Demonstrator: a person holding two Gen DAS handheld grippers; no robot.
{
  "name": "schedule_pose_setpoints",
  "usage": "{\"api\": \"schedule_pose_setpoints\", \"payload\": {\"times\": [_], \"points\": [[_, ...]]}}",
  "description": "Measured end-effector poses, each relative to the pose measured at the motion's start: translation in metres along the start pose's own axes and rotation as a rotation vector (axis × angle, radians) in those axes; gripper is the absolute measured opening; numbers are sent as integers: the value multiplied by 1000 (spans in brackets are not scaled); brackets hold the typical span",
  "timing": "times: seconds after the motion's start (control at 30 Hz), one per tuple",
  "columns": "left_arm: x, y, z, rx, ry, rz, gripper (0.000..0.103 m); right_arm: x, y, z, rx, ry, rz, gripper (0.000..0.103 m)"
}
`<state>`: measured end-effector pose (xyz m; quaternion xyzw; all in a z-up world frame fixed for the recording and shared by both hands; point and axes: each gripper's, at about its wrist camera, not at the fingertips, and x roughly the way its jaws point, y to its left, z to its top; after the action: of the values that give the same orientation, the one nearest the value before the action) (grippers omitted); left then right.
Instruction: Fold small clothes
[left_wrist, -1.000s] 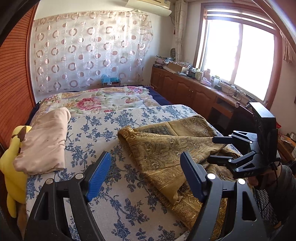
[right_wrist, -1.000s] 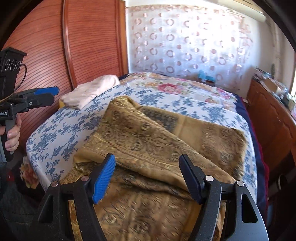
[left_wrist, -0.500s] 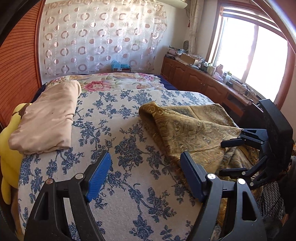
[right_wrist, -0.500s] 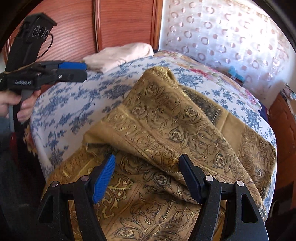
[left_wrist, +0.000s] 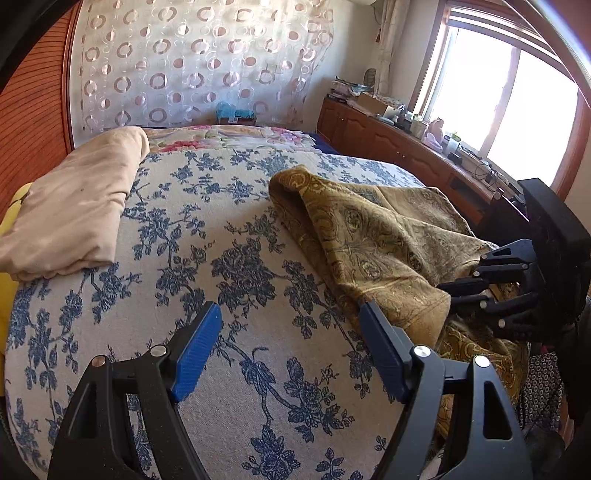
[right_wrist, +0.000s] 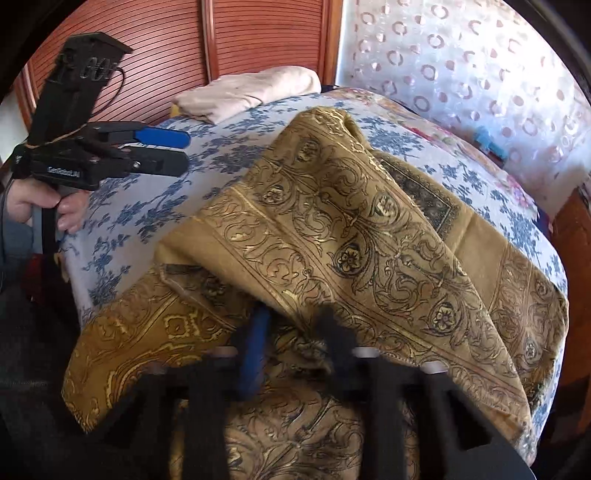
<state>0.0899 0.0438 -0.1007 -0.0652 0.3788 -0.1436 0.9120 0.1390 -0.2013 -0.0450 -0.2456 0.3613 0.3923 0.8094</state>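
A gold patterned cloth (left_wrist: 369, 240) (right_wrist: 351, 221) lies rumpled on the bed's right half and spills over the near edge. My right gripper (right_wrist: 293, 325) is at the hem of its top layer. Its jaws are closing, blurred, with a fold of the hem bunched between them. In the left wrist view the right gripper (left_wrist: 447, 293) shows at the cloth's near corner. My left gripper (left_wrist: 290, 310) hangs open over bare sheet just left of the cloth, holding nothing. The right wrist view shows the left gripper (right_wrist: 184, 150) held in a person's hand (right_wrist: 44, 206).
The bed has a blue-flowered sheet (left_wrist: 221, 258). A folded beige cloth (left_wrist: 74, 206) (right_wrist: 251, 92) lies at its far left beside something yellow (left_wrist: 7, 229). Wooden cabinets (left_wrist: 388, 140) with clutter run under the window on the right. A wooden wardrobe (right_wrist: 258, 37) stands behind the bed.
My right gripper's jaws have drawn together on the gold cloth's hem, having stood wide before. My left gripper has sunk closer to the sheet, still open.
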Motion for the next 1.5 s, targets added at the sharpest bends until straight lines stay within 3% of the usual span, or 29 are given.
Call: {"api": "schedule_pose_setpoints", "payload": {"times": [0.23, 0.43, 0.67, 0.8, 0.87, 0.93, 1.17, 1.23, 1.4, 1.5], "points": [[-7, 4, -20, -23, -1, 0, 78, -26, -7, 4, 40, -90, -82, 4], [-12, 11, -21, -58, -18, 1, 78, -59, -45, 28, 152, -183, -183, 4], [-15, 3, -17, -34, -33, 5, 78, -59, -99, 39, 288, -158, -315, 4], [-19, -5, -8, -16, -53, -5, 78, -42, -131, 34, 463, -92, -349, 4], [-21, -10, -2, 0, -62, -5, 78, -38, -140, 29, 507, -63, -379, 9], [-21, -16, 3, 18, -68, -6, 78, -44, -142, 22, 541, -70, -408, 26], [-11, -35, 17, 51, -62, -21, 78, -70, -114, -6, 514, -115, -334, 30], [-6, -40, 20, 56, -53, -26, 78, -74, -101, -15, 484, -109, -304, 38], [3, -49, 21, 60, -33, -35, 78, -68, -76, -45, 416, -40, -235, 42], [5, -52, 21, 63, -23, -39, 78, -62, -74, -59, 386, 6, -244, 43]]}}
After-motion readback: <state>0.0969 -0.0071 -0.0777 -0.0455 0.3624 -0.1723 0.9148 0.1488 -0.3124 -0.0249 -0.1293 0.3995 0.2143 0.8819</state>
